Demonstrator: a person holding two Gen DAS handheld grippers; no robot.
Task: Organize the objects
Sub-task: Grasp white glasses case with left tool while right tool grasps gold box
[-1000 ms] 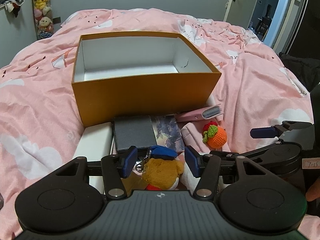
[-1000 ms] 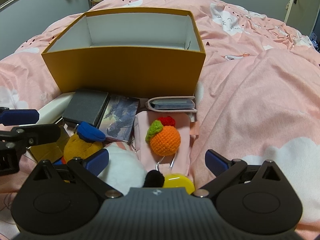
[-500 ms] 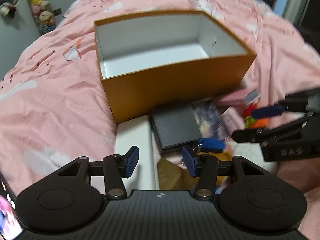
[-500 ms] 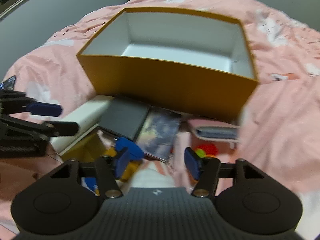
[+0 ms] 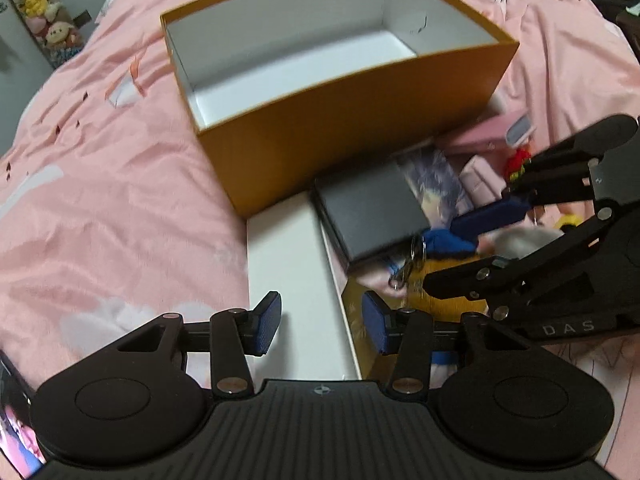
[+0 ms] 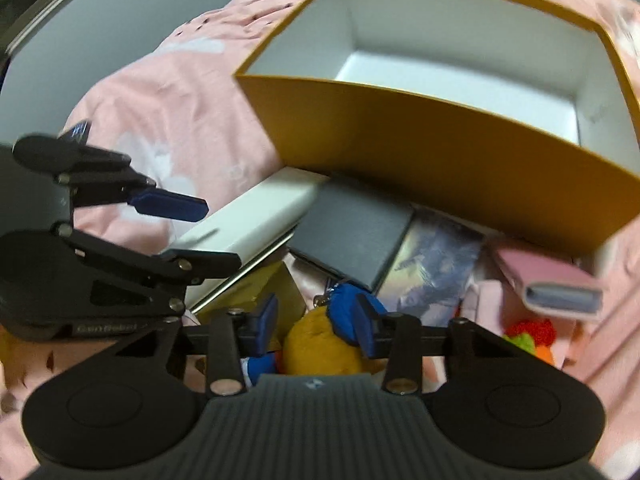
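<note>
An empty orange box [image 5: 360, 120] with a white inside stands on the pink bed; it also shows in the right wrist view [image 6: 460, 148]. In front of it lie a white flat box [image 5: 288, 264], a dark grey case [image 5: 368, 208], a picture card [image 6: 436, 264], a pink wallet [image 6: 552, 284] and a gold box [image 6: 256, 292]. My left gripper [image 5: 320, 322] is open over the white box's near end. My right gripper [image 6: 316, 324] is open, its jaws on either side of a yellow plush keychain with a blue cap [image 6: 324, 344]; I cannot tell if they touch it.
A crocheted orange with red and green top [image 6: 532, 340] lies at the right. A rack of plush toys [image 5: 44, 12] hangs on the far left wall. A phone screen [image 5: 16, 432] shows at the lower left. Pink duvet [image 5: 100, 184] surrounds everything.
Both grippers moved left and closer to the pile. The right gripper narrowed and shifted from the crocheted orange to the yellow plush. The left gripper left the plush and now sits over the white box.
</note>
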